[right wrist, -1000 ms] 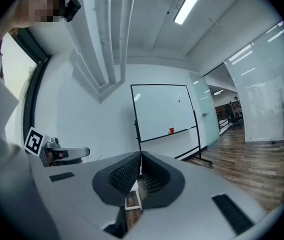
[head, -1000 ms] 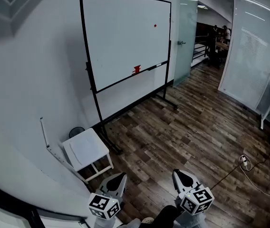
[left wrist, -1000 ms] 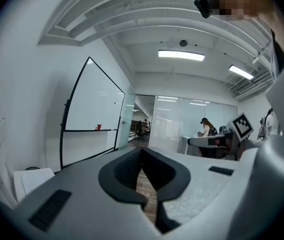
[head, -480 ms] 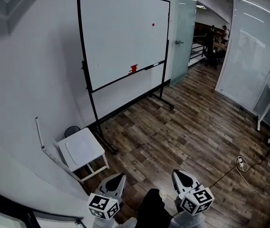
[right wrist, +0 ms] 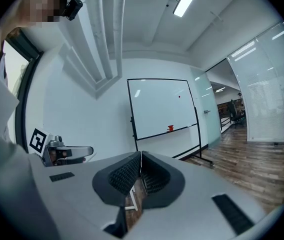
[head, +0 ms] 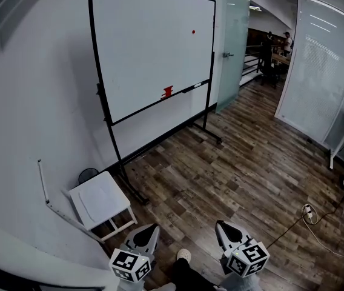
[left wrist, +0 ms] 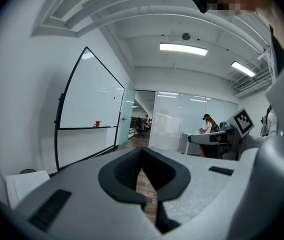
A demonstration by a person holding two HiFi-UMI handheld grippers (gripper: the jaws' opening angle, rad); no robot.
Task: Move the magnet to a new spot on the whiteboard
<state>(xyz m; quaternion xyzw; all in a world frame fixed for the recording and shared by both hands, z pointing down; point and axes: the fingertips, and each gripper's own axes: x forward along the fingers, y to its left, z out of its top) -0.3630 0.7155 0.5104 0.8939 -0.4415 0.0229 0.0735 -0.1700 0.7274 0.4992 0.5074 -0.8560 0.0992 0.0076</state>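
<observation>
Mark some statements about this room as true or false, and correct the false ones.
1. The small round red magnet sits high on the right of the black-framed whiteboard. True.
2. The left gripper holds the magnet. False: its jaws are shut on nothing.
3. The right gripper stands wide open. False: its jaws are together.
4. A red object rests on the whiteboard's lower ledge. True.
5. The small white square table stands right of the whiteboard. False: left of it, by the wall.
</observation>
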